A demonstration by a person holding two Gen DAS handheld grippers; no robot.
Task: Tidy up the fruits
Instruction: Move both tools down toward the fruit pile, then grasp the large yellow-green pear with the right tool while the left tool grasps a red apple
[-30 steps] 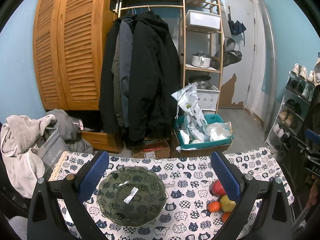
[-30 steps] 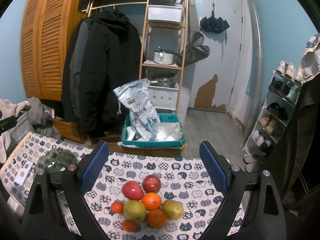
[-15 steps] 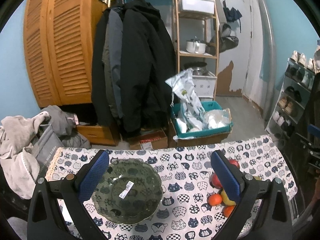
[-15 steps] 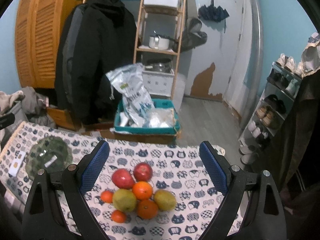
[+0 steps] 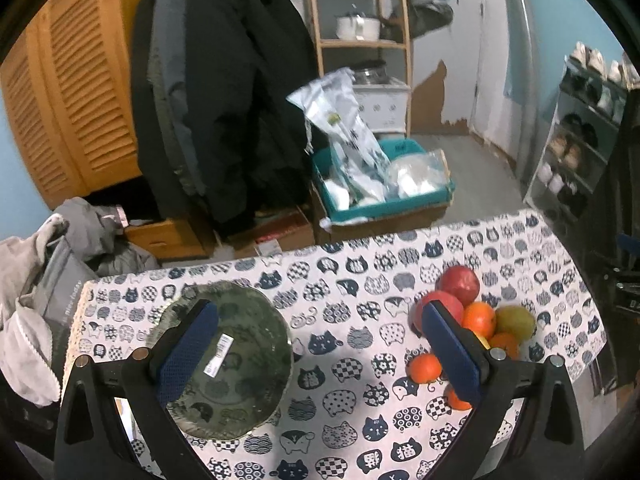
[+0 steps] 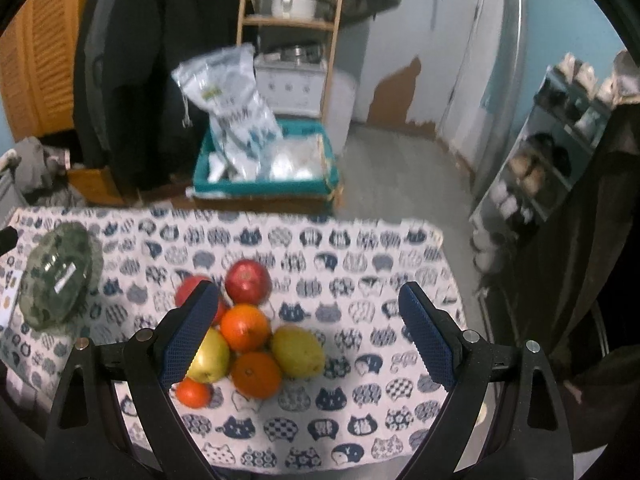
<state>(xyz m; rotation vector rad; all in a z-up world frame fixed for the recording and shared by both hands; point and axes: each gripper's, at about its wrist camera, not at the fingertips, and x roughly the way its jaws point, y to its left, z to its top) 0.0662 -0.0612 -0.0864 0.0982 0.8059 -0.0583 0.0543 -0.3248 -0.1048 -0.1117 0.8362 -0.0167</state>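
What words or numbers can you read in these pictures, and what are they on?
"nice today": on the grey bag left of the table.
Sticker on the green glass bowl: print too small to read.
Silver sack in the teal bin: green label and dark print, too blurred to read.
Cat-print tablecloth: some cats carry characters, too small to read.

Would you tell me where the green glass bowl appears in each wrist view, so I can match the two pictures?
Left wrist view: the green glass bowl sits lower left, partly behind the left gripper's left finger.
Right wrist view: the bowl lies at the far left edge, well left of the right gripper.
Shared landmark: the fruit pile on the cat-print tablecloth.
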